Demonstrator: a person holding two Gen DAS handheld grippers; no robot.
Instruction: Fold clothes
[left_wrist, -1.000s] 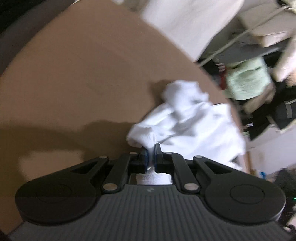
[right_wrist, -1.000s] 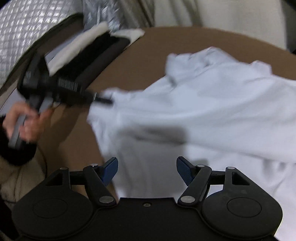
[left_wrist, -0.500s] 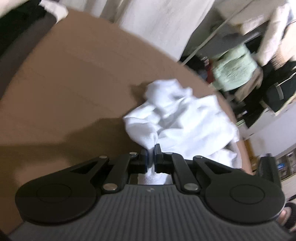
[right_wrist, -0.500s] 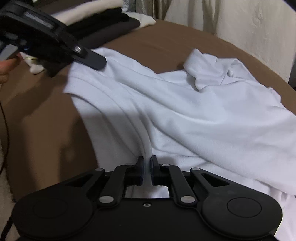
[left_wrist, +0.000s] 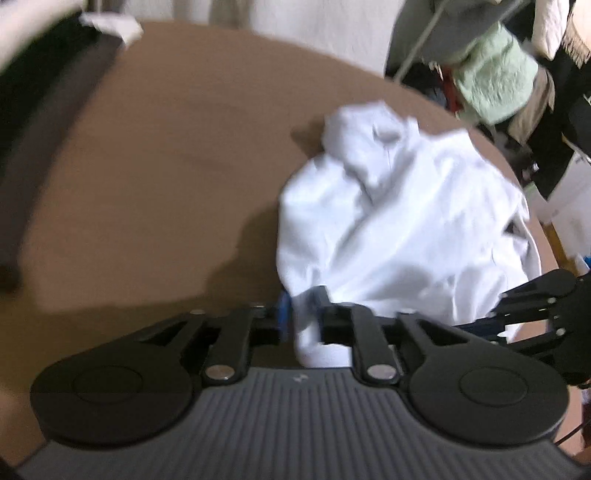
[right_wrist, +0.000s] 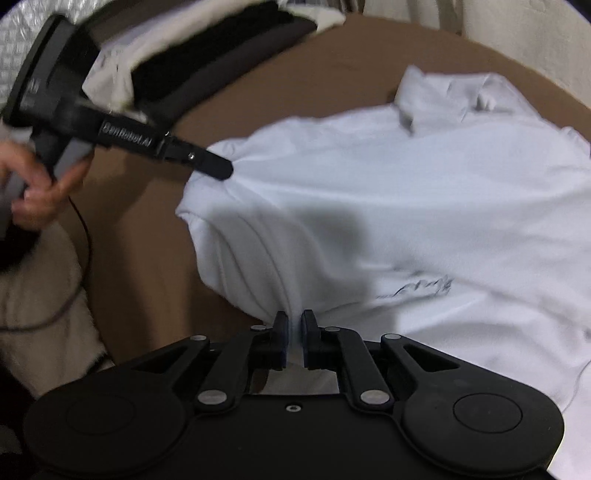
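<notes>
The white shirt (right_wrist: 388, 206) lies rumpled on the brown bench (right_wrist: 332, 66), and both pairs of tongs are at its near hem. The right tongs (right_wrist: 293, 332) sit nearly together, clamped on a pinch of the hem that rises in a ridge between the pads — those jaws have eased apart a touch in the last moment, yet cloth is plainly squeezed between them. The left tongs (left_wrist: 301, 321) have just been opening: a fold of white cloth passes between the pads, but with a sliver of gap on the blue-pad side, so the grip looks slack rather than firm. From the right wrist view the left tongs' (right_wrist: 218, 168) tip meets the shirt's left edge, with the person's hand (right_wrist: 40, 188) behind on the grip. Here is the relation that matters — the shirt runs away from both tools, collar (right_wrist: 443, 99) at the far end, hem at the near, so its long axis points straight ahead of the right tongs. The right pair holds the middle of the hem; the left pair stands out at the side edge. Any fold likely needs the body drawn flat along that axis first. A stack of dark and pale folded clothes (right_wrist: 207, 62) waits at the far left of the bench.
</notes>
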